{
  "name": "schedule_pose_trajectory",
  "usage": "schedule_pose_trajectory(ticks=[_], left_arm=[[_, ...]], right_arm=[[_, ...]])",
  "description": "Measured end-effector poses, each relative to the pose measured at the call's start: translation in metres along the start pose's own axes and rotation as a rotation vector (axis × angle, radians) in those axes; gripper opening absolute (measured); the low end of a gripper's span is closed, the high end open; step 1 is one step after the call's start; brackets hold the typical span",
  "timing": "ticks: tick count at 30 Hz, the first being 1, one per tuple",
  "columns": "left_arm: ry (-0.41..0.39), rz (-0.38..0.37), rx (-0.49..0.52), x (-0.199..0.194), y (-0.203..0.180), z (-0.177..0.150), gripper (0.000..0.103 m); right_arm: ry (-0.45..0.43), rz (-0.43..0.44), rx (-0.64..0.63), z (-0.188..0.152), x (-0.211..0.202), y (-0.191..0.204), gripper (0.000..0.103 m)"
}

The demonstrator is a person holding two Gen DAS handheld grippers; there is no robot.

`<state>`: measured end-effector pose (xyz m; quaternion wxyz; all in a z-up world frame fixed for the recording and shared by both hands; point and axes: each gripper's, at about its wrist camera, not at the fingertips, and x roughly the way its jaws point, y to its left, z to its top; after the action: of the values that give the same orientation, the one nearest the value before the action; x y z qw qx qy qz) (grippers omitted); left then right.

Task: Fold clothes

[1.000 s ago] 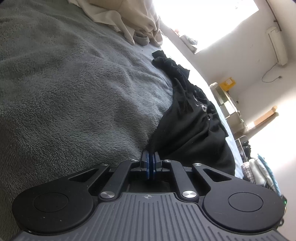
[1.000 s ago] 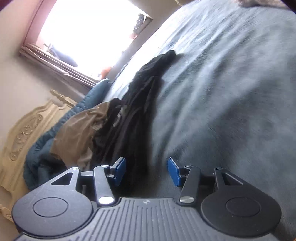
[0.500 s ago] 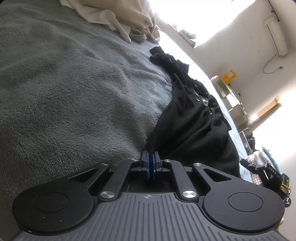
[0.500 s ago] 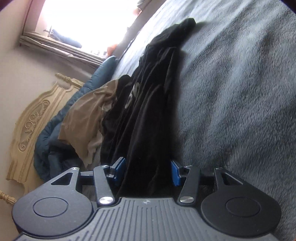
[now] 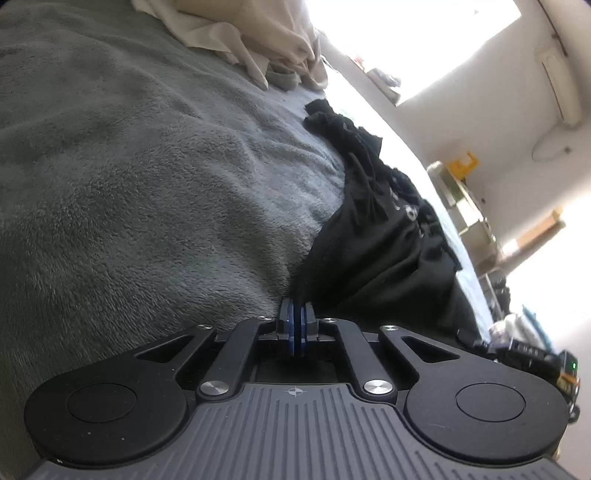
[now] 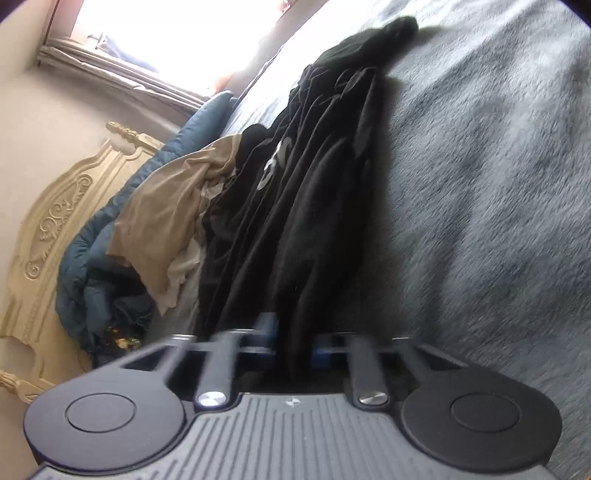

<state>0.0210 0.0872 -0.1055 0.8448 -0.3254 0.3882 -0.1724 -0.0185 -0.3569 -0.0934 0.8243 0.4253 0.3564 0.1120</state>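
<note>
The black shirt (image 5: 388, 236) lies bunched in a long ridge on the grey blanket (image 5: 147, 177) of the bed, with a pale print showing among its folds (image 6: 275, 162). One end of it runs down to the left gripper (image 5: 297, 325), whose blue-padded jaws are pressed together on a thin edge of the black cloth. From there the shirt stretches away towards a window, ending in a crumpled tip.

In the right wrist view the same shirt drapes down towards the camera and a band of it passes between the jaws of the right gripper (image 6: 293, 345). These jaws are blurred; the blue pads sit close on either side of the cloth, but I cannot tell whether they are fully pinching it.

Beside the shirt, on its far side from the open blanket, lies a tan garment (image 6: 173, 206), crumpled and touching the black cloth. Beyond that is a blue quilt (image 6: 107, 266), heaped against a carved cream headboard (image 6: 51, 229).

In the left wrist view a pile of cream cloth (image 5: 255, 33) rests on the blanket near the top, well apart from the shirt. Past the bed stands a shelf (image 5: 465, 206) against the white wall, with a yellow thing (image 5: 466, 162) on top; what the shelf holds is too small to tell
</note>
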Motion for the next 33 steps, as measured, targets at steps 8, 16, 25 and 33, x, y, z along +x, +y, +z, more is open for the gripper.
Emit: schedule_pose_trajectory(ticks=[8, 16, 25, 33], left_arm=[[0.062, -0.2, -0.117, -0.022, -0.006, -0.003, 0.001], [0.134, -0.184, -0.124, -0.024, -0.004, -0.029, 0.001], [0.12, -0.067, 0.036, -0.02, -0.015, -0.028, 0.001], [0.12, -0.034, 0.118, -0.02, -0.016, -0.028, 0.005]], right_arm=[[-0.101, 0.026, -0.088, 0.004, -0.06, 0.041, 0.004], [-0.096, -0.057, -0.025, -0.014, -0.096, 0.025, 0.004], [-0.123, -0.069, 0.036, -0.036, -0.121, -0.005, 0.003], [-0.157, -0.041, 0.124, -0.038, -0.117, -0.028, 0.045]])
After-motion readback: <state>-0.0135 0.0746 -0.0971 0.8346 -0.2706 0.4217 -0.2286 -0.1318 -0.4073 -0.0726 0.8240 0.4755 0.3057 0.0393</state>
